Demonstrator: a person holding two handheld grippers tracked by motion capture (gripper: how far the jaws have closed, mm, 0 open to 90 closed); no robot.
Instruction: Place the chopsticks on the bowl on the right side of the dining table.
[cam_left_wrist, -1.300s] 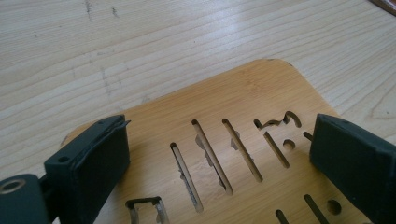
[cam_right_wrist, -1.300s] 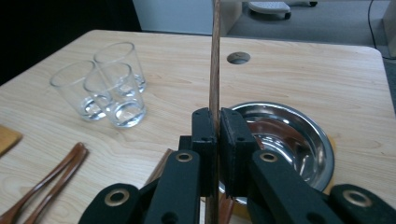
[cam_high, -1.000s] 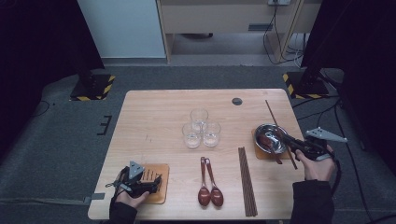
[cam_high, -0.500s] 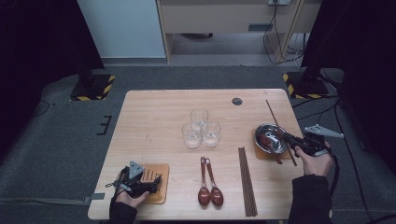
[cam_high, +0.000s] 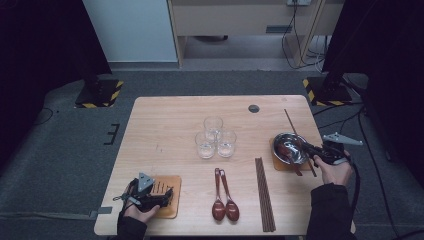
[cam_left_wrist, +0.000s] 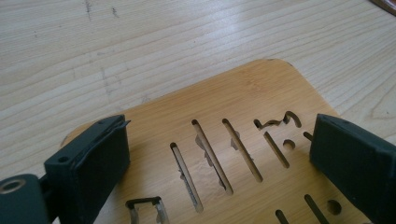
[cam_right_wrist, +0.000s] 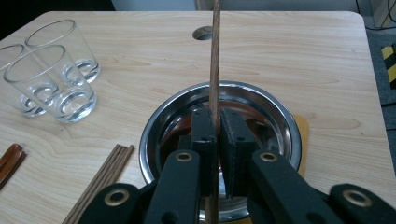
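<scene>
My right gripper (cam_high: 306, 150) (cam_right_wrist: 218, 135) is shut on a single dark wooden chopstick (cam_high: 291, 121) (cam_right_wrist: 215, 56). The stick runs from the jaws across a steel bowl (cam_high: 278, 139) (cam_right_wrist: 285, 121) toward the far edge of the table. The bowl stands on a wooden coaster (cam_high: 280, 165) (cam_right_wrist: 302, 140) at the table's right. At the front left, my left gripper (cam_high: 167, 197) (cam_left_wrist: 219, 158) stays open low over a slotted wooden coaster (cam_high: 173, 186) (cam_left_wrist: 261, 102), one jaw on each side and nothing between them.
Three empty glasses (cam_high: 214, 137) (cam_right_wrist: 51, 70) cluster at the table's centre. Two brown spoons (cam_high: 222, 200) lie near the front edge, with a bundle of chopsticks (cam_high: 264, 195) (cam_right_wrist: 102, 177) to their right. A round cable hole (cam_high: 254, 108) sits at the back.
My right hand has moved a little left and down toward the bowl, carrying the chopstick with it. The left hand has stayed put.
</scene>
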